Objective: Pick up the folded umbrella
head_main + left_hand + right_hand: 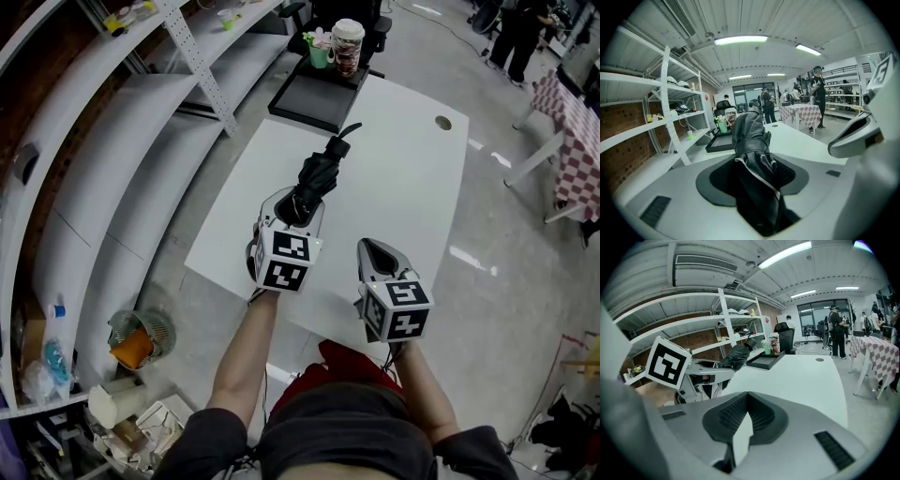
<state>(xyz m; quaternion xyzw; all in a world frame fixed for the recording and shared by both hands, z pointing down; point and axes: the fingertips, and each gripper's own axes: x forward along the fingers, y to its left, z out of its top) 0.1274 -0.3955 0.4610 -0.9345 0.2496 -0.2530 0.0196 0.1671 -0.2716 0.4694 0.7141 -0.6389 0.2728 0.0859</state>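
Note:
The folded umbrella [319, 173] is black with a strap at its far end, and it hangs lifted above the white table [412, 187]. My left gripper [298, 208] is shut on its near end. In the left gripper view the umbrella [752, 140] runs out forward between the jaws of the left gripper [754, 183]. My right gripper [373, 247] hovers beside it on the right with nothing in it, its tips meeting. The right gripper view shows the right gripper [746, 397] shut over the table, with the umbrella [736, 355] off to the left.
A black tray [314, 98] sits at the table's far end with a tall patterned cup [347, 45] and a green cup [320, 54]. White shelving [141, 112] runs along the left. A checked table [577, 141] and people stand at the right rear.

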